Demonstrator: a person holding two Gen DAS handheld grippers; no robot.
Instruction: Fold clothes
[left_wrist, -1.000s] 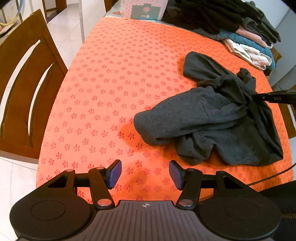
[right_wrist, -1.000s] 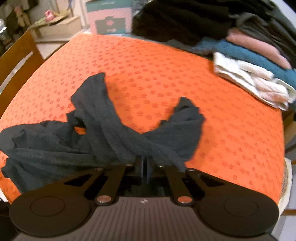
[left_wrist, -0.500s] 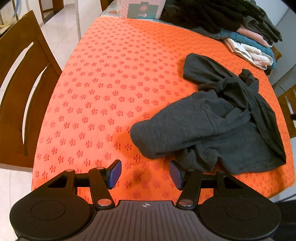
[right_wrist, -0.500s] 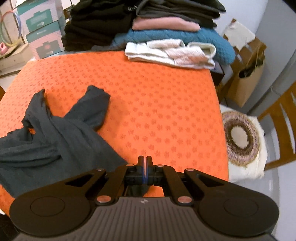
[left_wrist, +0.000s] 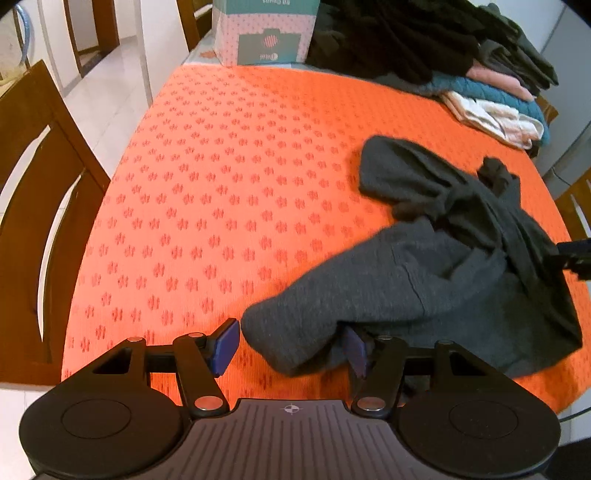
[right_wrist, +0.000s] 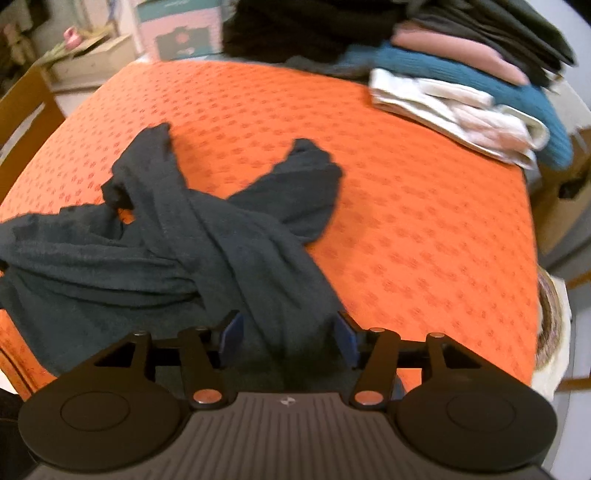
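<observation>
A wooden chair (left_wrist: 33, 206) stood far left of the jaws. A patterned box (left_wrist: 264, 31) sat well ahead, beyond the orange tablecloth (left_wrist: 229, 177).

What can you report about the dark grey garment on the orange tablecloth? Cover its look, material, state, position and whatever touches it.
The dark grey garment looks like a soft knit, crumpled and unfolded, with two sleeve-like ends crossing toward the far side. It lies on the near right part of the orange tablecloth. The open left gripper straddles its near left bulge; the open right gripper straddles a twisted band of it. Whether the pads touch cloth is unclear.
</observation>
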